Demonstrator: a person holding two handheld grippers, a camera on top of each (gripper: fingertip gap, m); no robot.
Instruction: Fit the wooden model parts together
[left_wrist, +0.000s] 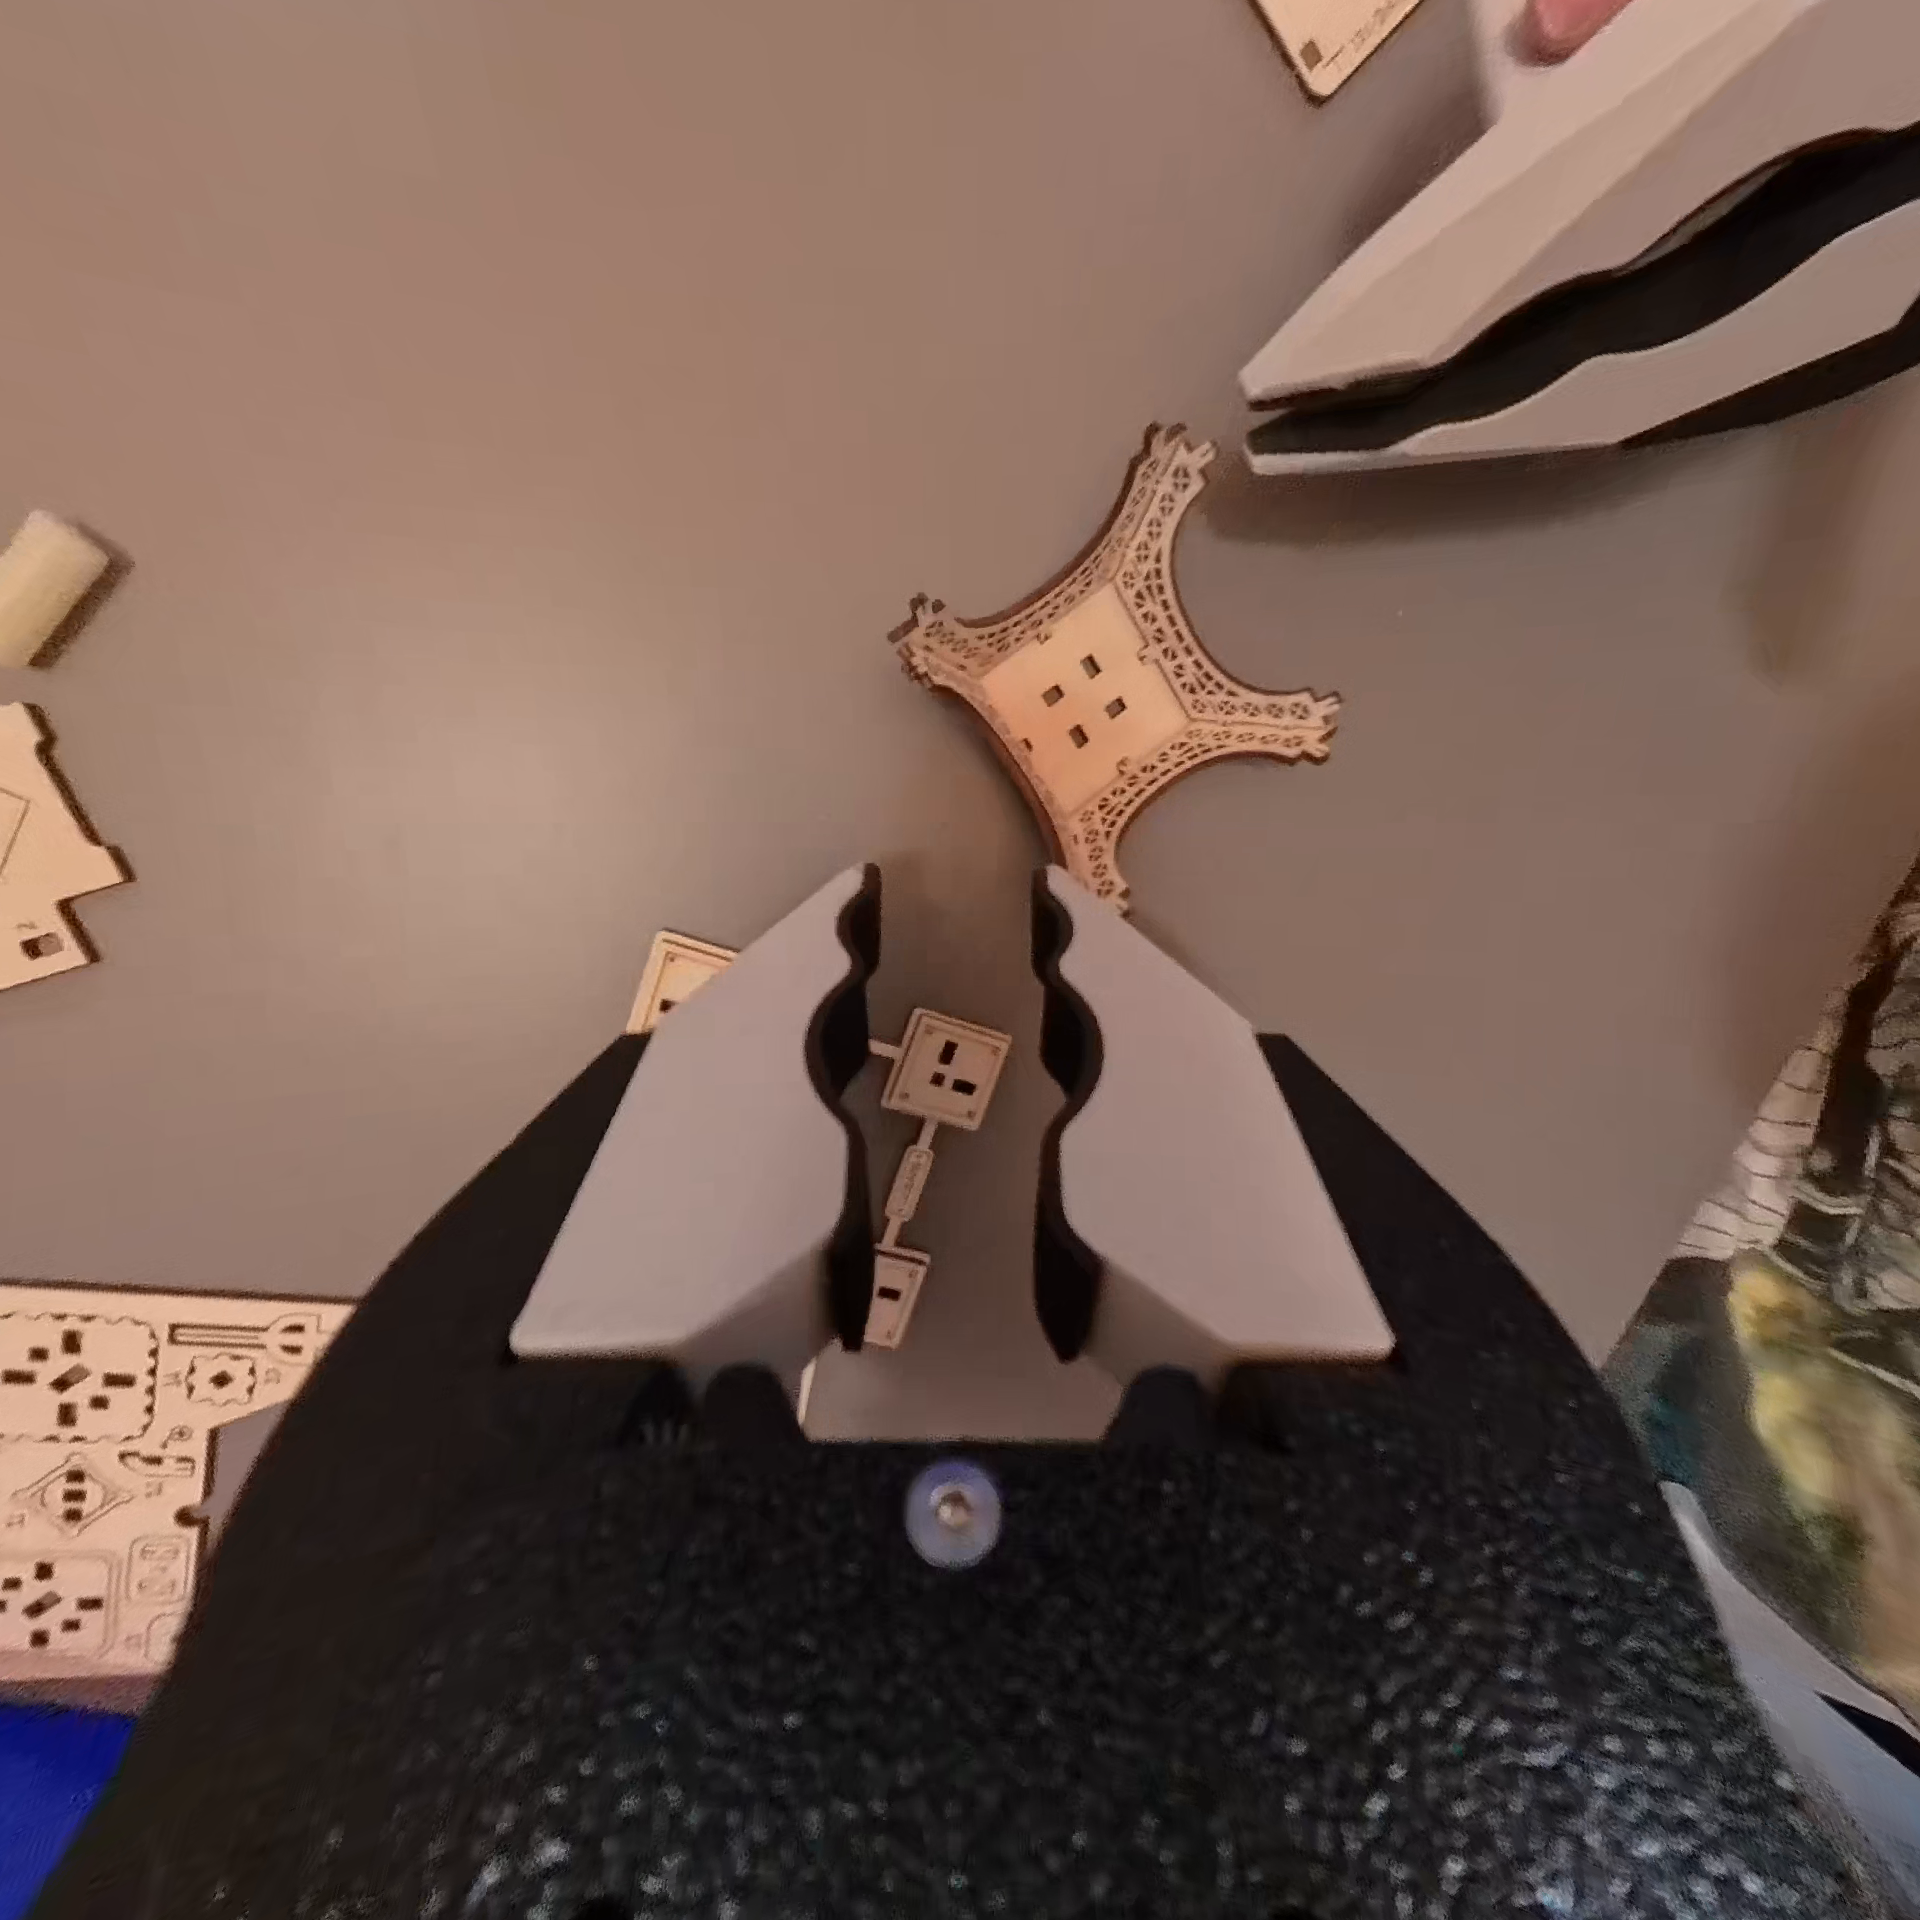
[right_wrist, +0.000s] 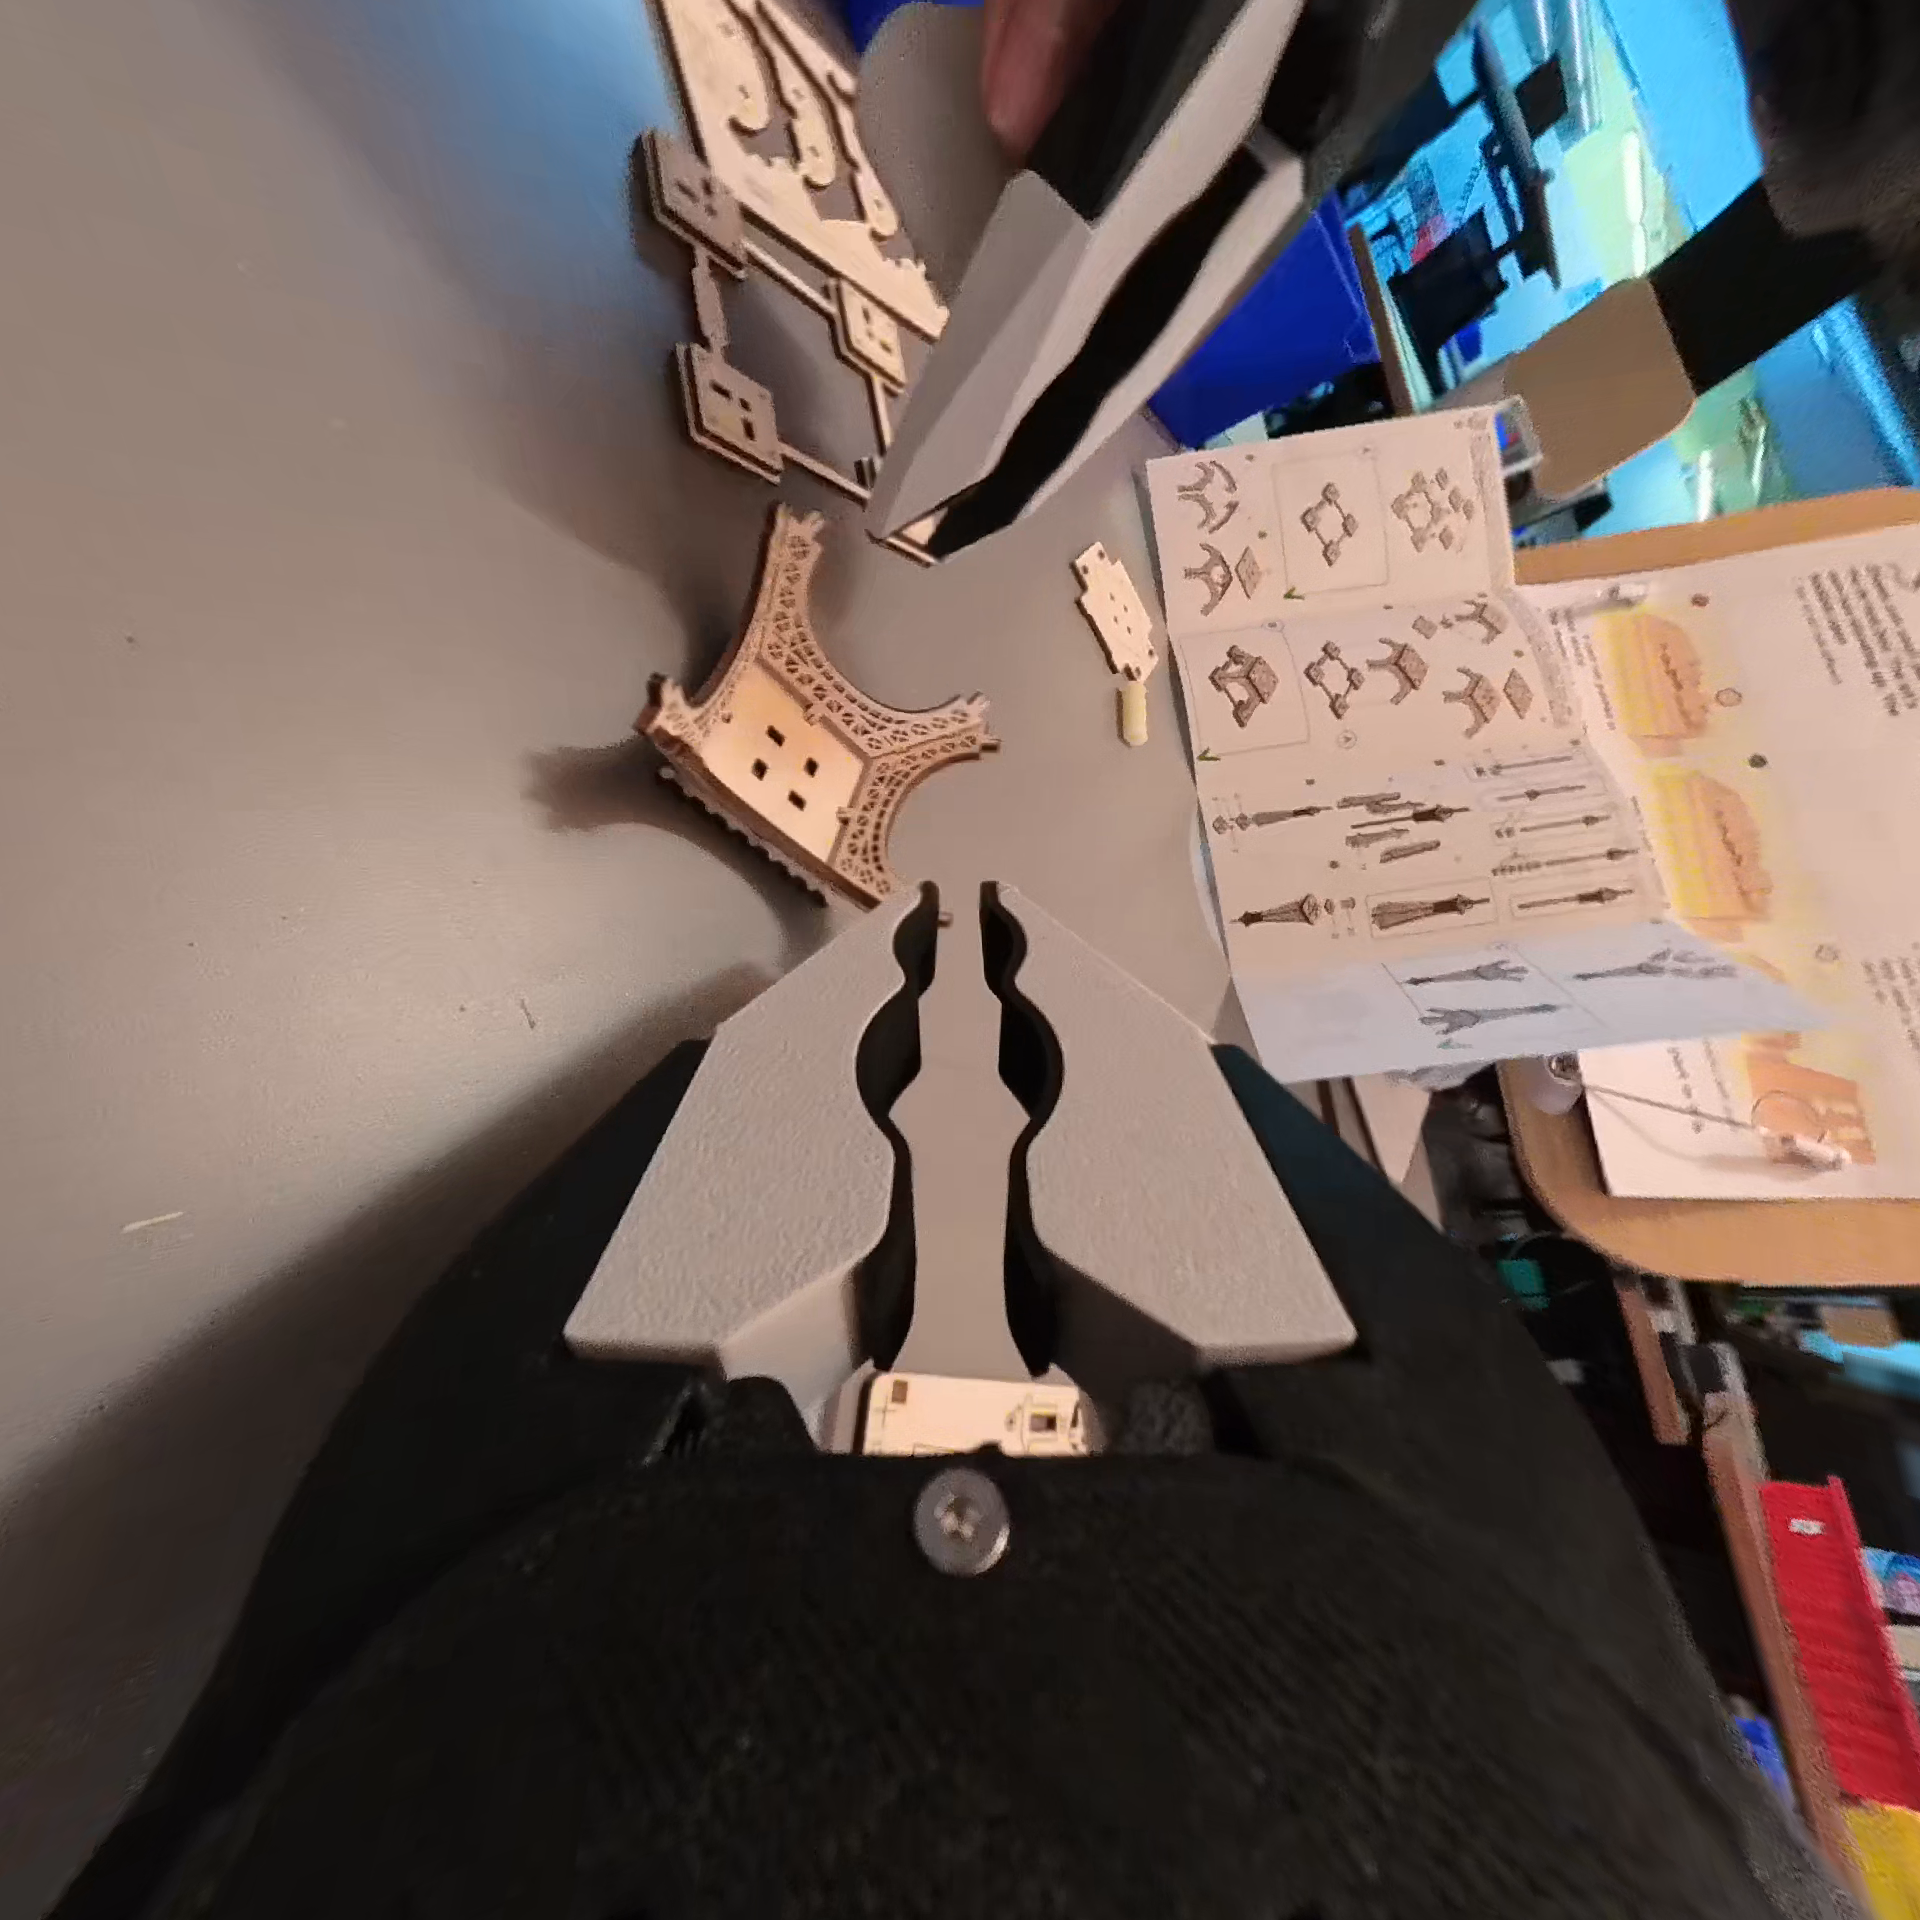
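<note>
Plywood, thin and laser-cut, makes up everything to be joined. In the left wrist view the left gripper (left_wrist: 954, 902) hangs over the grey table (left_wrist: 416, 416) with its fingers parted and nothing between them. Directly below, seen through the gap, lies a small square plate (left_wrist: 945, 1068) joined by a thin strip to a second, smaller one. Just beyond the fingertips rests the tower base (left_wrist: 1112, 681), a four-legged lattice piece with four small slots in its square centre. The right gripper (left_wrist: 1262, 410) comes in from the upper right, its tips near one leg of the base but apart from it. Three larger cut-out sheets show at the left and top edges, and one pale peg-like stick (left_wrist: 47, 582) lies at the left.

In the right wrist view the right gripper (right_wrist: 958, 902) shows a narrow gap at its tips and grasps nothing that I can see (a tiny speck sits at the tips, too small to tell). The tower base (right_wrist: 800, 748) lies just ahead of it, with the left gripper (right_wrist: 925, 540) hovering beyond. One folded instruction sheet (right_wrist: 1403, 727) lies to the right, with one small loose plate (right_wrist: 1117, 608) beside it.

The base looks light, stiff and brittle; its lattice legs would likely snap if pinched, so the solid square centre or its edges seem the safer hold.
</note>
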